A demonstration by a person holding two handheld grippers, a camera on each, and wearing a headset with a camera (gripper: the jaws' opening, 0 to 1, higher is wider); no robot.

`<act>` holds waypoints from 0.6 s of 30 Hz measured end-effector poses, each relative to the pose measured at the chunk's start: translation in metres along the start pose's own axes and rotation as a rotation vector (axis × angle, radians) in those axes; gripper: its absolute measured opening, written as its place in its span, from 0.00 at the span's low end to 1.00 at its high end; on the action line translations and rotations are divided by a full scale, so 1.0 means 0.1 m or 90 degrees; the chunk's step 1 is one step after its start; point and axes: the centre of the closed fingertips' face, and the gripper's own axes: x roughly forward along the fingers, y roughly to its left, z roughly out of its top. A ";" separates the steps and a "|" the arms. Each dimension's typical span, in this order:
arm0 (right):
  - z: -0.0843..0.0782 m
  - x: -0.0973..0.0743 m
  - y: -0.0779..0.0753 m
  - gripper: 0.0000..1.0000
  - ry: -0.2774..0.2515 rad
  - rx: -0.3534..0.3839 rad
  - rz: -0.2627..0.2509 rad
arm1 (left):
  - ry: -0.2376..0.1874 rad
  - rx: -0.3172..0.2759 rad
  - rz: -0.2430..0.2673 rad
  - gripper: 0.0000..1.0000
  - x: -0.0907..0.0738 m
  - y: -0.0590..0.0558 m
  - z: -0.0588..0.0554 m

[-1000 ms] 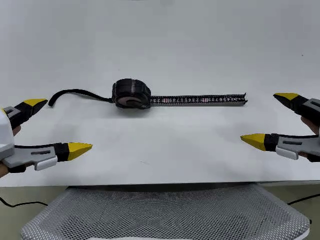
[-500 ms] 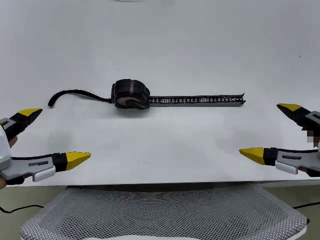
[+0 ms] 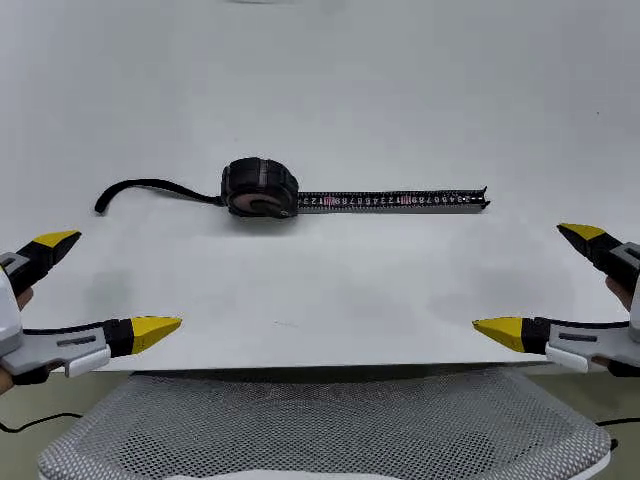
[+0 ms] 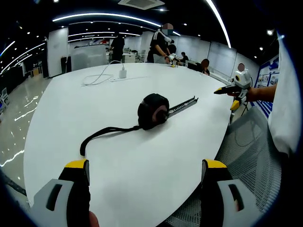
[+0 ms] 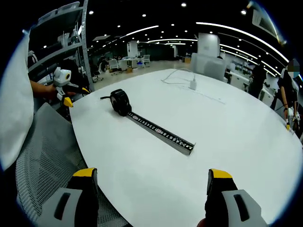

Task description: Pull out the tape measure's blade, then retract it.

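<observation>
tape measure (image 3: 260, 187) on white table (image 3: 330, 90), blade (image 3: 395, 200) out | left gripper (image 3: 127, 280) jaws spread, empty | right gripper (image 3: 518, 276) jaws spread, empty

The left gripper (image 3: 112, 282), a grey-and-black handheld tool with two yellow-tipped jaws, was held low at the left of the head view. Its jaws were spread wide and pointed right, toward the middle. The right gripper (image 3: 533, 278), of the same grey, black and yellow make, mirrored it at the right edge, its jaws equally wide and pointing left. Neither held or touched anything. Parts of the left hand (image 3: 22, 296) and the right hand (image 3: 618, 292) showed behind the grey housings. In the left gripper view, a bare forearm (image 4: 262, 92) reached out from a white sleeve (image 4: 286, 90) to the right gripper.
</observation>
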 end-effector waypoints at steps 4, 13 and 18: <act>-0.01 0.00 0.02 0.99 0.002 0.002 0.002 | 0.000 -0.002 0.000 0.97 0.00 -0.01 -0.01; -0.04 0.01 0.00 0.99 0.007 0.002 0.000 | 0.000 -0.007 0.000 0.97 -0.01 0.00 0.00; -0.03 0.01 0.00 0.99 0.006 0.002 0.001 | 0.000 -0.006 0.000 0.97 -0.01 0.00 -0.01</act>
